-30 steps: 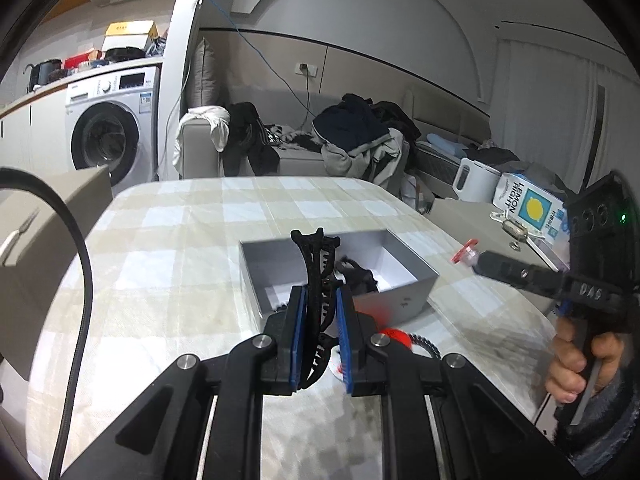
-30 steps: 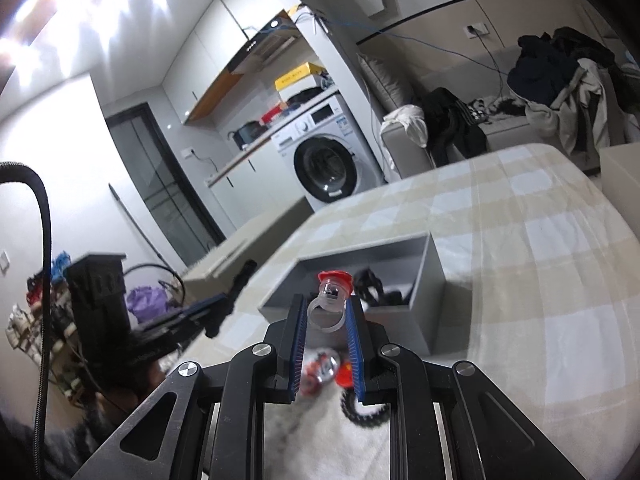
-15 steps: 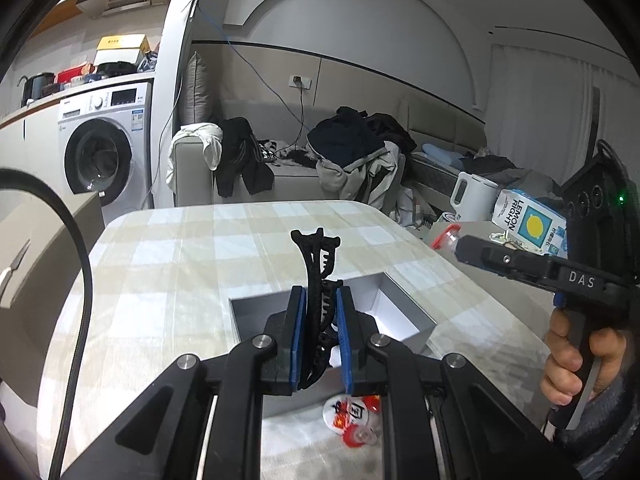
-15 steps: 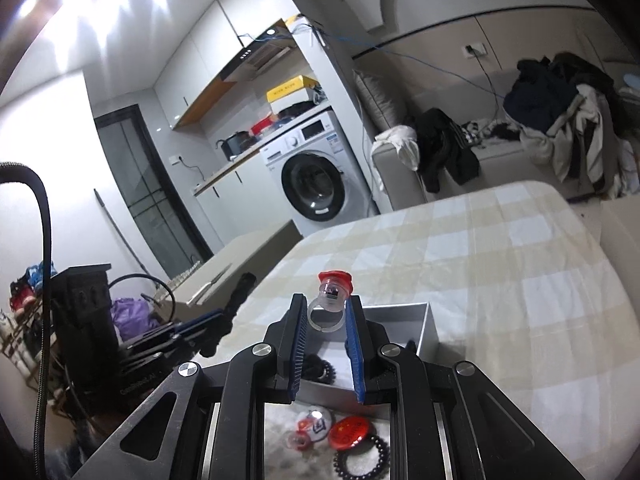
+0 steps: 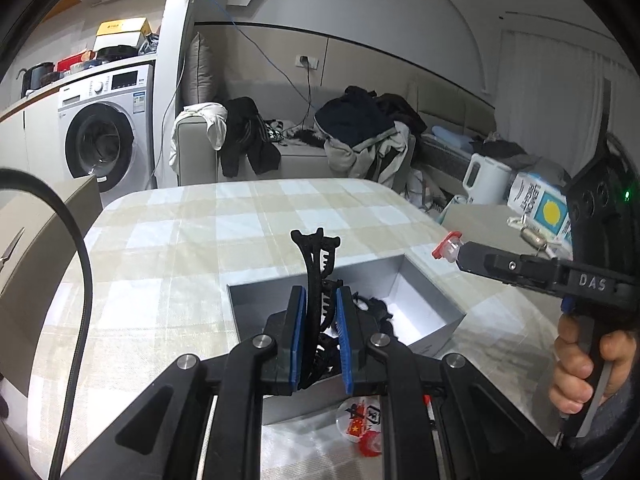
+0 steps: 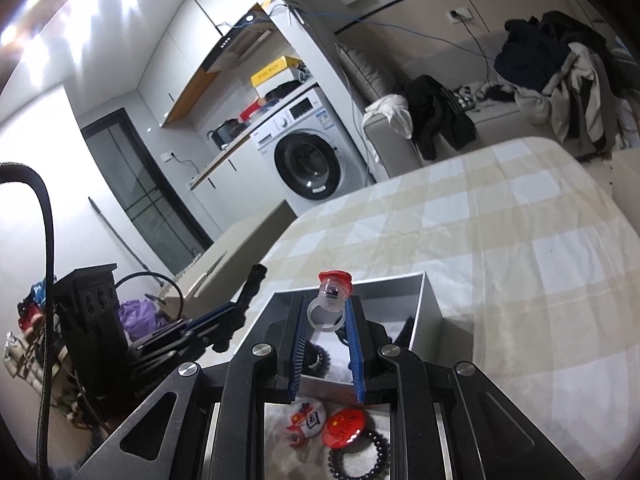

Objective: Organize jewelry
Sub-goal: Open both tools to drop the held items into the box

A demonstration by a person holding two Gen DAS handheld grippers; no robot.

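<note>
So the left gripper point(image 5: 318, 328) is pinching a black hair claw clip point(image 5: 318, 268) between its blue pads, dead centre of the left wrist view. The clip stands nearly upright, long axis running bottom to top of the frame, its forked end pointing up and leaning a touch right. It hangs over the open grey box point(image 5: 424, 300) at middle right, which already has some dark bits inside.

The right gripper point(image 6: 326, 326) is clamped on a clear plastic ring point(image 6: 326, 312) with a red top, centre of its own view, band squeezed between the pads and the red top pointing up and away. It sits above the near edge of the same box point(image 6: 430, 312).

Just below the box, bottom centre of the right wrist view, lie a red round badge point(image 6: 346, 426), a white badge point(image 6: 308, 416) and a black beaded bracelet point(image 6: 360, 456), all on a beige and white checked tablecloth point(image 6: 500, 232).

Room-wise: washing machine point(image 5: 100, 140) at upper left, sofa point(image 5: 304, 160) piled with clothes behind the table, white kettle point(image 5: 486, 178) at right.
</note>
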